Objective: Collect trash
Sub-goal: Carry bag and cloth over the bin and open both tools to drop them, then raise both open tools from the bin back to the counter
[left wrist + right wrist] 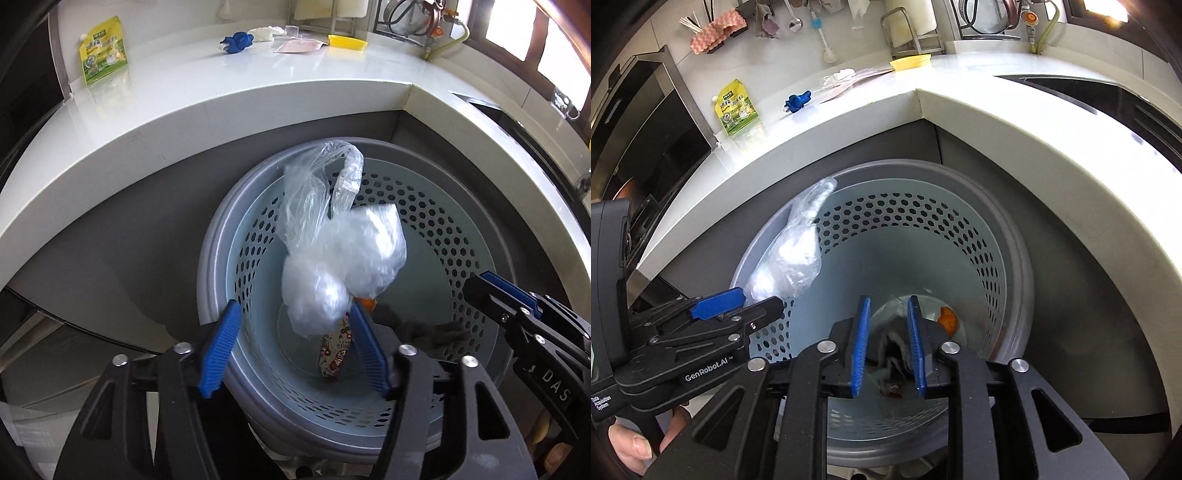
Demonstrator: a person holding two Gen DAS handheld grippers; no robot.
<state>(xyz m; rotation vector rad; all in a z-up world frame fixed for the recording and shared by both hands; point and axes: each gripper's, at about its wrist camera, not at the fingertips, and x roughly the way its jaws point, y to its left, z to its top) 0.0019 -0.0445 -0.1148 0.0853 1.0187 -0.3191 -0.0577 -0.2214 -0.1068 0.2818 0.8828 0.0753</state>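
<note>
Looking at a clear bag (332, 251) stuffed with white fluff, sitting in the mouth of the bin (207, 266), up against its near wall, with its top loop poking over the rim. Not being pinched by anything. Seeming to be dropping in, going by the blur, though not being sure.

Seeing the left tool (295, 350) just under the bag with its blue pads (225, 347) standing wide apart, one on each side and neither pressing on the plastic. Seeing the right tool (888, 347) beside it over the bin, pads apart by a small gap and squeezing nothing. Spotting a grey rag (890, 343) in that gap, but lower down, looking loose inside the bin.

Peeking deeper into the bin and finding an orange peel (947, 317) and a printed wrapper (334, 354) lying at the bottom. So counting some trash as already in.

Moving out to the white worktop (221, 85) behind the bin and still finding bits sitting there: a green pouch (103, 51), a crumpled blue thing (236, 41), some clear and pink wrappers (299, 46). Also noticing a yellow dish (347, 41), and not being able to tell if that counts as trash.

Judging the job as partly done, with the worktop bits still waiting to be picked up.
</note>
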